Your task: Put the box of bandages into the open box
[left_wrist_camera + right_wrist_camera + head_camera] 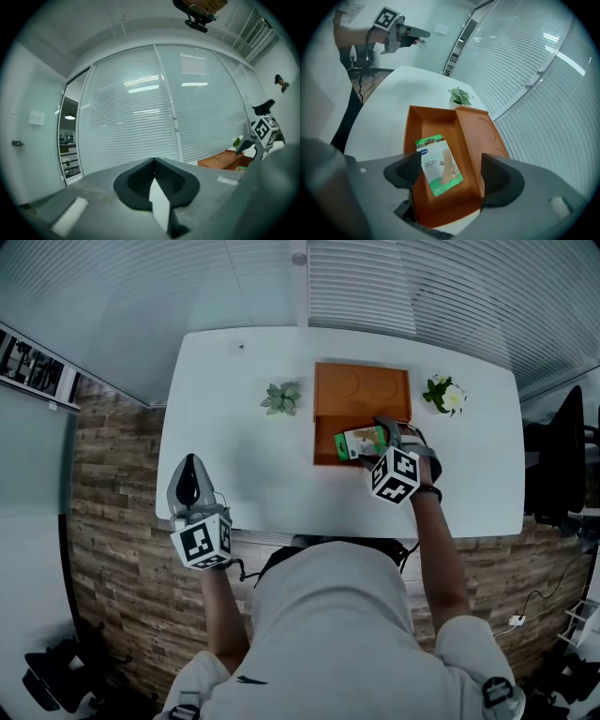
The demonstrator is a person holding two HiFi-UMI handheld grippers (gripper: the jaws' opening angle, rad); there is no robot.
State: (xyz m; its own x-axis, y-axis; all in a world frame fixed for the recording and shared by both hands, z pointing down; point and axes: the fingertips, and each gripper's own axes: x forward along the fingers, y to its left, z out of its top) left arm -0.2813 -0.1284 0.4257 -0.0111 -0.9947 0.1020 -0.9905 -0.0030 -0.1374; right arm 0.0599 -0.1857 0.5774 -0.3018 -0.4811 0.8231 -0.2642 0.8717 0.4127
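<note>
Bandage box is in the orange box, right fingers wide apart

The right gripper point(450, 172) has its fingers point(408, 171) spread, pinching nothing. The box of bandages point(439, 164) shows between them, lying a bit skewed inside the open box point(408, 126), whose lid point(480, 133) is flipped back. It all sits on the white surface point(379, 117), with a small green plant point(460, 97) just beyond. The left gripper point(153, 164) is off to the side, fingers pressed together on nothing, pointing at the blinds point(140, 108).
</note>
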